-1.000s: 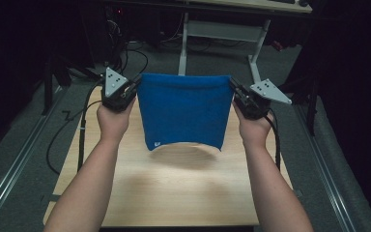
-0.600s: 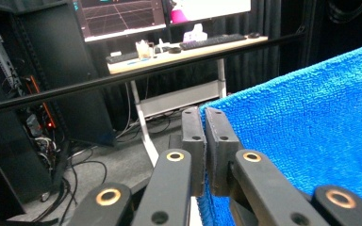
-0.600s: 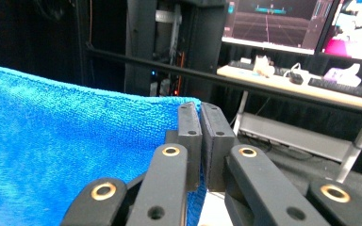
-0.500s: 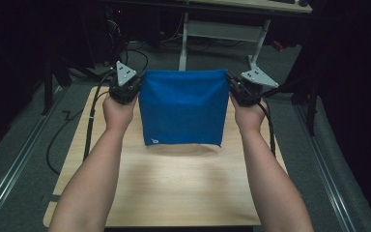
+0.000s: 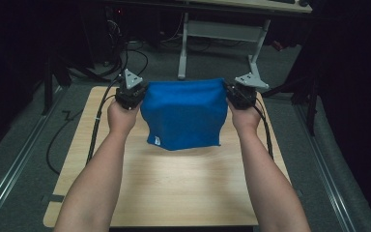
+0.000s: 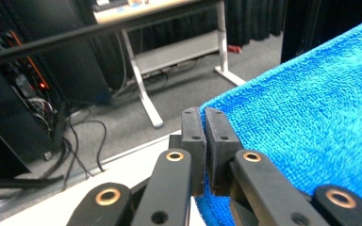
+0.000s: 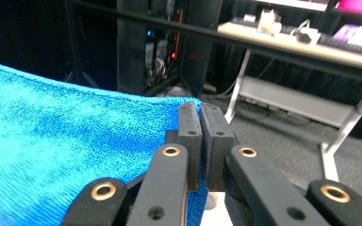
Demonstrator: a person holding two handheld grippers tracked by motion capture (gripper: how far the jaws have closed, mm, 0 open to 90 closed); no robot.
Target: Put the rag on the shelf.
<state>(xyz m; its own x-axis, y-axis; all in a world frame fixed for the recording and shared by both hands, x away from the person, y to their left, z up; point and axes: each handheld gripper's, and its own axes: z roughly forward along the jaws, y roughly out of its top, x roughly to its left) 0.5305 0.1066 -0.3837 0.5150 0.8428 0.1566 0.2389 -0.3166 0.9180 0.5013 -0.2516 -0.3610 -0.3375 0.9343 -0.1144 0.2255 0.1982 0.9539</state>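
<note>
A blue towel (image 5: 183, 113) hangs stretched between my two grippers above the far half of the wooden table (image 5: 174, 183). Its lower edge, with a small white tag (image 5: 156, 140), sits close over the tabletop. My left gripper (image 5: 136, 93) is shut on the towel's top left corner (image 6: 217, 113), the jaws pressed together on the cloth. My right gripper (image 5: 233, 93) is shut on the top right corner (image 7: 188, 101) in the same way. The towel's terry surface (image 6: 311, 127) runs off to the right in the left gripper view and to the left (image 7: 52, 141) in the right gripper view.
A desk with white metal legs (image 5: 222, 34) stands beyond the table's far edge. Black cables (image 5: 96, 125) trail from the grippers over the table's left and right sides. Dark equipment racks (image 7: 146, 37) and grey floor lie behind.
Both grippers have carried the towel away from me toward the table's far edge and lifted it, so its lower edge has drawn up off the near tabletop.
</note>
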